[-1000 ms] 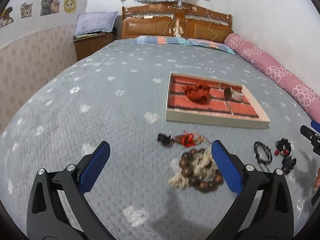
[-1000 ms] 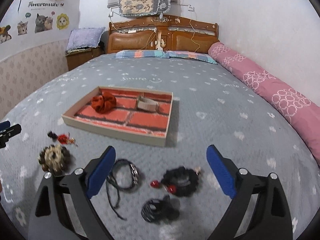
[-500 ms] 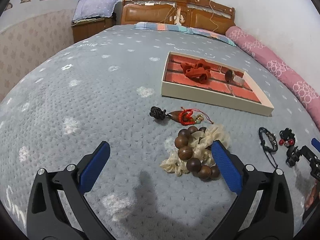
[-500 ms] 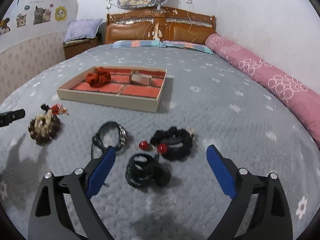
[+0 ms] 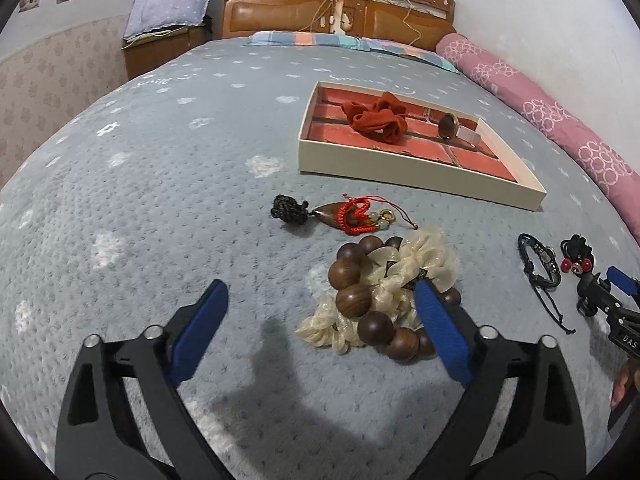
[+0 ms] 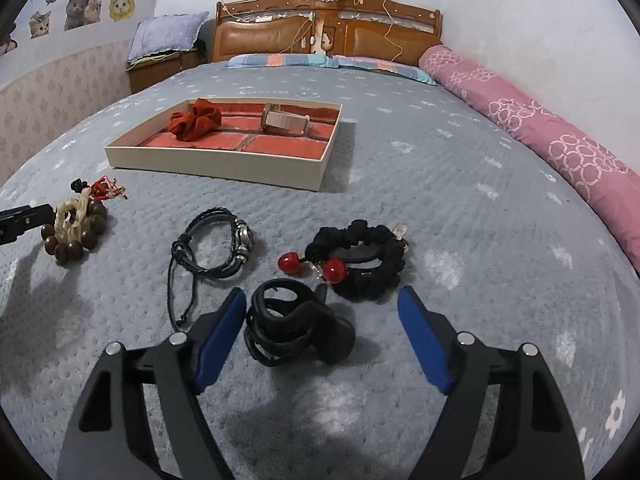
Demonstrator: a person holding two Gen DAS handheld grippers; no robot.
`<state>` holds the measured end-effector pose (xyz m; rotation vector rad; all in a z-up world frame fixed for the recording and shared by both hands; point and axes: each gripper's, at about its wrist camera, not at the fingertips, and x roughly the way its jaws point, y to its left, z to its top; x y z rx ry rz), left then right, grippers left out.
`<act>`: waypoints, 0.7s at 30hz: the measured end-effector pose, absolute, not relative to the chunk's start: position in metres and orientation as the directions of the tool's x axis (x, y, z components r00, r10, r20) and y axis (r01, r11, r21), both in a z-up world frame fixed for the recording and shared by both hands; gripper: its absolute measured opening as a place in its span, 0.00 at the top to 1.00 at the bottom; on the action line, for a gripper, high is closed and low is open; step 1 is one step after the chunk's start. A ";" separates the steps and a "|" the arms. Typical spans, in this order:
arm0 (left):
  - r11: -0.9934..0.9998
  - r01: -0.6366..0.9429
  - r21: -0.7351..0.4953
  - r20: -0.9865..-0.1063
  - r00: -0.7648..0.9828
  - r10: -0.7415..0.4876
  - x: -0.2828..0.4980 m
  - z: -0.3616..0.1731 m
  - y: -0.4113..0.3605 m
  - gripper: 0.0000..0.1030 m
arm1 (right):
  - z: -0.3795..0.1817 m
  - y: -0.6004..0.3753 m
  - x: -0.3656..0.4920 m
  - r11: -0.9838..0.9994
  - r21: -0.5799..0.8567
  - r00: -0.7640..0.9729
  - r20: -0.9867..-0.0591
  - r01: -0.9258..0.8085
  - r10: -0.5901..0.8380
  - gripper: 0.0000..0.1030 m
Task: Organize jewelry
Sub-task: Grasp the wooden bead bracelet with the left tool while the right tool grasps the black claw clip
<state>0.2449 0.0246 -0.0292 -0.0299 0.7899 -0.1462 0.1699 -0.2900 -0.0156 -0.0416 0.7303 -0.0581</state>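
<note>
Cat stickers (image 6: 82, 8) headed "LOVELY CATS CLUB" look down on a grey bedspread (image 6: 440, 200) where a cream tray (image 6: 224, 168) with a brick-print lining holds a red scrunchie (image 6: 195, 119) and a watch (image 6: 285, 121). The left gripper (image 5: 320, 332) hangs wide open beside a wooden bead bracelet (image 5: 360, 304) tangled with a cream scrunchie (image 5: 416, 268). The right gripper (image 6: 320, 340), equally spread, straddles a black hair clip (image 6: 296, 328); "DAS" shows on its body in the left view.

Both tools have come lower and closer to the bed: the left tool (image 5: 320, 322) toward the wooden bead bracelet (image 5: 362, 300), the right tool (image 6: 320, 334) around the black hair clip (image 6: 296, 328).
</note>
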 end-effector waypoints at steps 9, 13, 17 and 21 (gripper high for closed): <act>0.981 0.167 -0.096 -0.752 0.634 -0.181 0.257 -0.039 0.015 0.58 | -0.018 -0.290 0.171 0.999 -0.045 0.740 -0.671 0.025 -0.049 0.28; 0.980 0.178 -0.092 -0.757 0.627 -0.185 0.257 -0.042 0.011 0.68 | -0.017 -0.289 0.170 0.999 -0.043 0.742 -0.669 0.020 -0.043 0.32; 0.980 0.182 -0.080 -0.740 0.648 -0.181 0.253 -0.038 0.009 0.73 | -0.017 -0.289 0.170 0.999 -0.041 0.743 -0.668 0.019 -0.042 0.32; 0.978 0.192 -0.085 -0.727 0.659 -0.193 0.246 -0.035 0.010 0.81 | -0.017 -0.289 0.171 0.999 -0.040 0.743 -0.668 0.019 -0.041 0.32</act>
